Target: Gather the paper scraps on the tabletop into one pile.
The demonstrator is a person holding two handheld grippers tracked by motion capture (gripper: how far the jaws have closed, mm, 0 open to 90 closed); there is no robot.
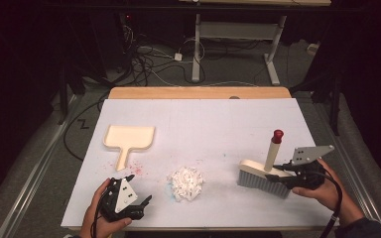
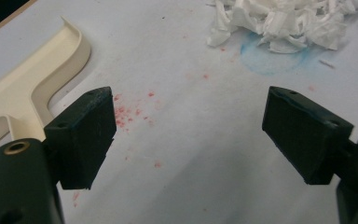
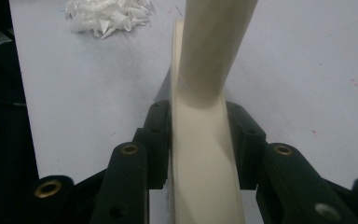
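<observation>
The right tool (image 1: 284, 177) was clamped on the cream back of the hand brush (image 1: 263, 174), its black jaws pressing the block from both sides, as the right gripper view (image 3: 200, 154) made plain. The brush stood bristles down at the right of the tabletop (image 1: 218, 119), its handle with the red cap (image 1: 277, 135) rising upright. The left tool (image 1: 138, 202) hovered near the front left edge with its jaws spread wide and nothing between them; in the left gripper view the bare surface with pink specks lay between them.

The pile of white paper scraps (image 1: 186, 182) sat between the two tools, well apart from the brush. The cream dustpan (image 1: 128, 139) lay flat farther back on the left, unheld.

The step in hand looked like the start of sweeping: brush gripped, scraps untouched. The next move probably called for the left tool to take the dustpan's handle and set the pan beside the pile, so the brush could push the scraps in.
</observation>
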